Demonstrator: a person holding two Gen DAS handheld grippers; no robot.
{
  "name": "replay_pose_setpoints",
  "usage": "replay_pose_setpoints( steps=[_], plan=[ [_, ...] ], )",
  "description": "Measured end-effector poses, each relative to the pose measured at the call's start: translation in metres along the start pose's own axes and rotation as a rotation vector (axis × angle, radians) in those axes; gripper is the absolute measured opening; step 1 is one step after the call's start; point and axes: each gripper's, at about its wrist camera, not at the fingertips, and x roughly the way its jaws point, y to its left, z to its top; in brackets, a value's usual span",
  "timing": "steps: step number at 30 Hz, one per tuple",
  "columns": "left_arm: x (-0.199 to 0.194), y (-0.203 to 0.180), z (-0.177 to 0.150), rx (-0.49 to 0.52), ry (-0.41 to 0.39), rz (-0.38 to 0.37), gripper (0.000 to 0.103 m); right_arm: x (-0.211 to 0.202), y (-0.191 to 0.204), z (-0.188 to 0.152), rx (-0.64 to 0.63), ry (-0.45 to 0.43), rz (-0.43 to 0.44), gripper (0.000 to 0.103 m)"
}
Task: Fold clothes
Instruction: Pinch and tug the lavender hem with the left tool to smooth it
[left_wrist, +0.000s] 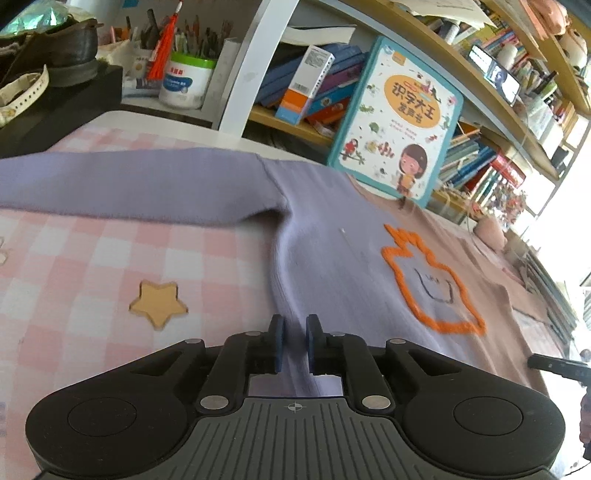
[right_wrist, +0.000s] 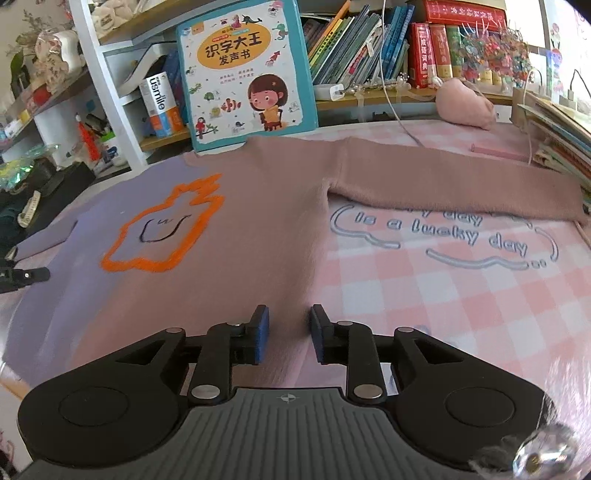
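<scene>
Two tools sit low over a two-tone sweater (right_wrist: 258, 221) spread flat on the pink checked table cover (right_wrist: 461, 295), its collar just in front of the upright picture book (right_wrist: 243, 70). Left tool (left_wrist: 294, 341), on the lilac half, has its pads a narrow gap apart with a ridge of knit between them; whether they pinch it is hard to tell. Right tool (right_wrist: 289, 334), on the pink half, stands slightly wider, gripping nothing.
</scene>
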Motion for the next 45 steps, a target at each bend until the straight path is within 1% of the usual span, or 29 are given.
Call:
replay_pose_setpoints(
  steps=[2, 5, 7, 9, 11, 13, 16, 17, 18, 19, 21, 23, 25, 27, 31, 36, 40, 42, 45],
  plan=[
    [-0.005, -0.003, -0.005, 0.0, 0.001, 0.004, 0.013, -0.006, 0.003, -0.006, -0.002, -0.001, 0.008, 0.028],
    [-0.014, -0.006, -0.013, -0.004, -0.015, 0.008, 0.015, -0.014, 0.008, -0.014, 0.003, -0.008, 0.026, 0.034],
    [-0.019, -0.009, -0.019, -0.004, -0.026, 0.006, 0.019, -0.019, 0.01, -0.021, -0.002, -0.017, 0.033, 0.035],
    [-0.024, -0.011, -0.026, -0.009, -0.038, -0.001, 0.028, -0.024, 0.013, -0.027, -0.011, -0.028, 0.03, 0.035],
    [-0.029, -0.013, -0.032, -0.014, -0.05, -0.01, 0.034, -0.028, 0.014, -0.033, -0.007, -0.038, 0.034, 0.035],
    [-0.033, -0.016, -0.038, -0.01, -0.066, -0.013, 0.034, -0.032, 0.014, -0.038, 0.0, -0.051, 0.039, 0.035],
    [-0.038, -0.023, -0.049, 0.022, -0.1, -0.002, 0.033, -0.033, 0.017, -0.043, -0.009, -0.073, 0.033, 0.035],
    [-0.039, -0.024, -0.052, 0.021, -0.108, -0.003, 0.032, -0.034, 0.018, -0.044, -0.017, -0.08, 0.027, 0.033],
    [-0.041, -0.025, -0.054, 0.014, -0.112, -0.006, 0.027, -0.034, 0.021, -0.046, -0.032, -0.087, 0.013, 0.031],
    [-0.042, -0.025, -0.055, 0.009, -0.111, -0.007, 0.026, -0.034, 0.024, -0.048, -0.053, -0.094, -0.005, 0.029],
    [-0.044, -0.026, -0.058, 0.012, -0.105, 0.002, 0.008, -0.034, 0.028, -0.051, -0.088, -0.107, -0.034, 0.02],
    [-0.047, -0.028, -0.062, 0.031, -0.101, 0.016, 0.005, -0.035, 0.028, -0.054, -0.087, -0.119, -0.03, 0.014],
    [-0.052, -0.029, -0.067, 0.036, -0.1, 0.0, 0.005, -0.039, 0.026, -0.058, -0.075, -0.146, -0.047, 0.013],
    [-0.056, -0.029, -0.072, 0.042, -0.101, -0.01, 0.005, -0.043, 0.029, -0.062, -0.089, -0.164, -0.072, 0.012],
    [-0.058, -0.025, -0.072, 0.027, -0.101, -0.008, 0.005, -0.043, 0.037, -0.064, -0.116, -0.15, -0.087, 0.012],
    [-0.062, -0.026, -0.073, 0.024, -0.094, 0.007, 0.005, -0.044, 0.036, -0.065, -0.108, -0.135, -0.066, 0.012],
    [-0.067, -0.023, -0.076, -0.002, -0.086, -0.015, 0.005, -0.047, 0.033, -0.067, -0.103, -0.133, -0.046, 0.012],
    [-0.068, -0.025, -0.078, 0.004, -0.08, -0.021, 0.005, -0.047, 0.028, -0.066, -0.083, -0.134, -0.046, 0.012],
    [-0.069, -0.028, -0.08, 0.016, -0.077, -0.02, 0.005, -0.049, 0.029, -0.067, -0.09, -0.132, -0.055, 0.012]
  ],
)
